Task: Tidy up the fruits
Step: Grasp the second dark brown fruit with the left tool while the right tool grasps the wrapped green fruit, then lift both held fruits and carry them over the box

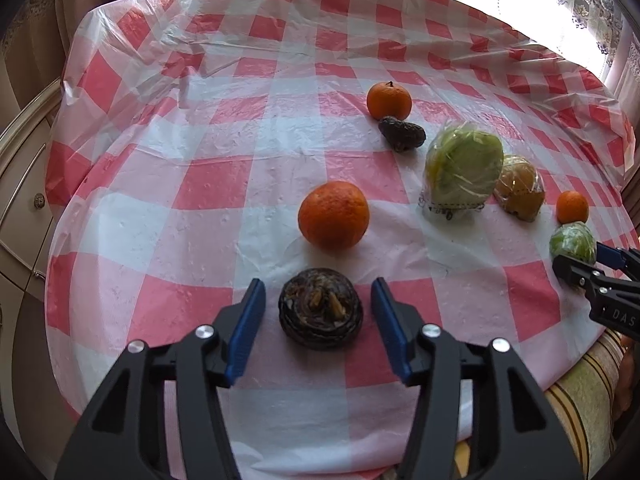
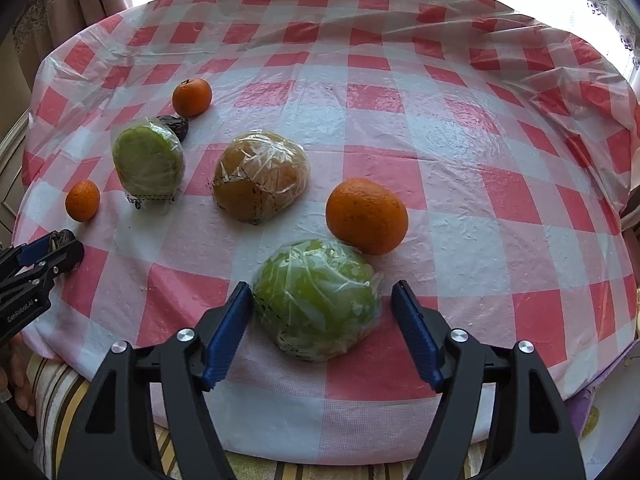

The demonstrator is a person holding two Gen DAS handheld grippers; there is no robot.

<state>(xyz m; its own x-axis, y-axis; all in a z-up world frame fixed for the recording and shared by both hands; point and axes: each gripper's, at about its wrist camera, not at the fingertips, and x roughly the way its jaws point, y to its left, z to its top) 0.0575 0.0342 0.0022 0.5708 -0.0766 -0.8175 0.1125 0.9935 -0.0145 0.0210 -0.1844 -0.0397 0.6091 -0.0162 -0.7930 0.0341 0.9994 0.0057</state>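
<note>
Fruits are spread over the checked tablecloth [image 1: 200, 200], and two sit framed by spread tongs. Between the pads of the left gripper [image 1: 318, 312] a dark round fruit [image 1: 321, 313] is seen dead ahead, clear gaps either side, not yet pinched; no long axis, so any approach angle is judged fine. The right gripper [image 2: 320, 320] is also spread, around a wrapped green fruit [image 2: 318, 300], its left pad touching or nearly touching the film, the right pad apart. Further out, a large orange [image 1: 334, 216] lies just beyond the dark fruit. Another orange [image 2: 366, 216] lies just behind the green one. A wrapped brown-orange fruit [image 2: 260, 176] lies further back.
</note>
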